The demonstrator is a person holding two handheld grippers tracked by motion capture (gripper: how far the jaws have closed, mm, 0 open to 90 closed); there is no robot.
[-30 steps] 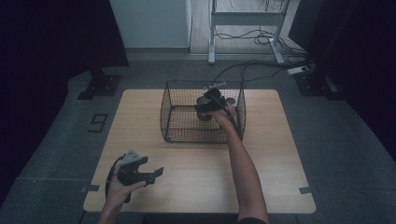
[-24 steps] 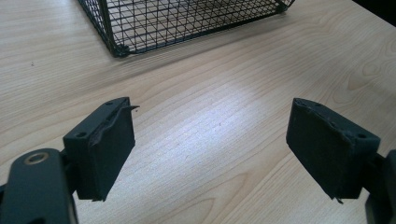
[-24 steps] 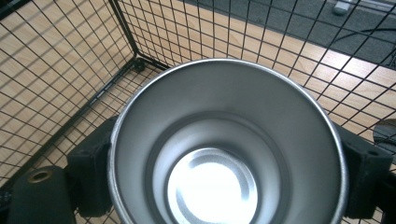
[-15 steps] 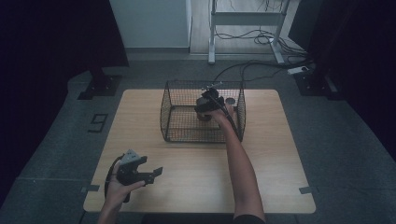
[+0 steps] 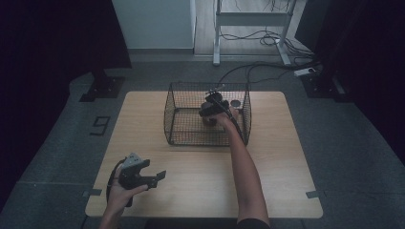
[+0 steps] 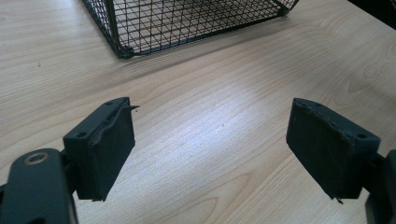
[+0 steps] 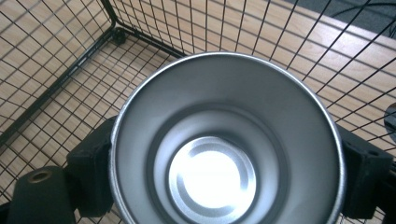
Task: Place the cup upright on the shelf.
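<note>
The table [image 5: 200,191] is lying pale and woody across the middle of the high view, and on its far half a black wire basket [image 5: 181,125] is standing, open at the top. In the left gripper view one near corner of the basket [image 6: 122,52] is showing at the top, with bare tabletop [image 6: 224,140] stretching between it and the jaws.

A person's right arm is reaching in from the bottom edge, over the basket's near wall, and the right gripper [image 5: 213,107] is sitting inside the basket, toward its right side. It is gripping a steel cup [image 7: 226,144] — in the right gripper view the two black pads are pressing on the cup's outer wall from either side, and the cup's open mouth is facing the camera, its round bottom shining bright. Behind the cup the basket's mesh floor and walls [image 7: 56,70] are showing, so the cup is being held within the basket; whether it is touching the floor cannot be told. In the high view the cup is mostly hidden under the gripper.

The left gripper [image 5: 143,175] is hanging in the person's left hand over the near left part of the table, well apart from the basket. Its jaws are standing wide apart with nothing between them — just wood grain beneath.
</note>
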